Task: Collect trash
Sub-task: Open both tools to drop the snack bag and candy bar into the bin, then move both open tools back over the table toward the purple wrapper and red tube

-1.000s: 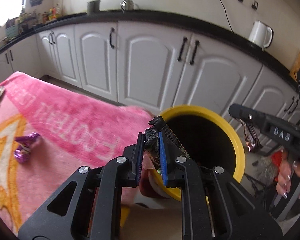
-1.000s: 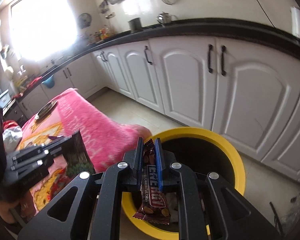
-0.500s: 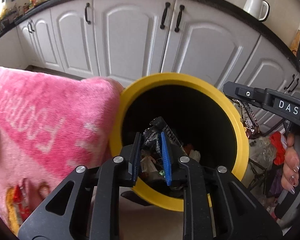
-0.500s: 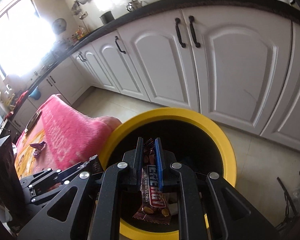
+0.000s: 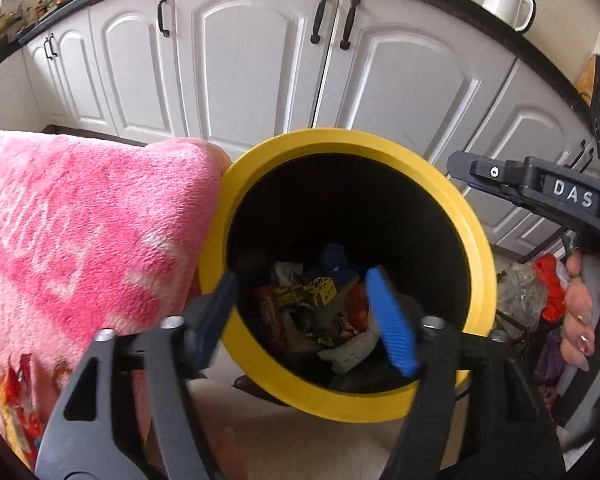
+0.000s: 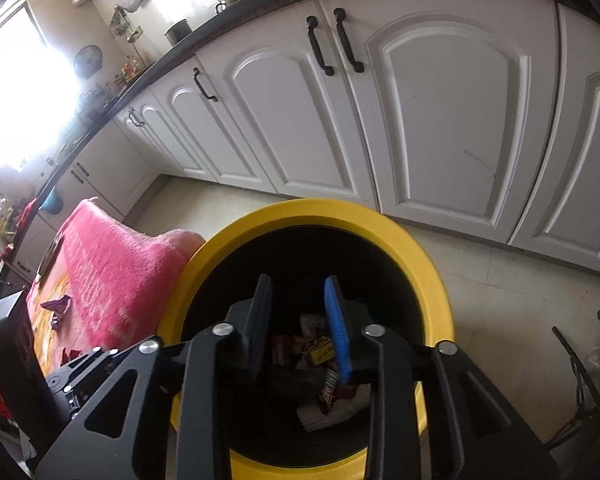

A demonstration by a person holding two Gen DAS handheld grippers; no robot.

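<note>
A yellow bin (image 5: 340,140) with a black inside stands against a pink towel (image 5: 80,220). A pile of wrappers (image 5: 308,308) lies at its bottom. My left gripper (image 5: 300,280) hangs over the bin mouth; its jaws are opening, wide apart, with nothing between them. My right gripper (image 6: 298,284) is also over the bin (image 6: 320,208), and its jaws are opening too. A brown snack wrapper (image 6: 328,390) sits loose just below the blue pad, not pressed. In the left wrist view the right gripper (image 5: 472,172) reaches over the rim from the right, held by a hand (image 5: 580,320).
White cabinet doors (image 5: 260,60) stand close behind the bin. A white kettle (image 5: 508,0) is on the counter. Bags and clutter (image 5: 540,288) lie on the floor right of the bin. A purple wrapper (image 6: 58,306) and an orange one (image 5: 16,392) rest on the towel.
Both grippers came down over the bin mouth. Both jaws parted: the dark wrapper left the left jaws, and the snack bar wrapper slipped out of the right jaws.
</note>
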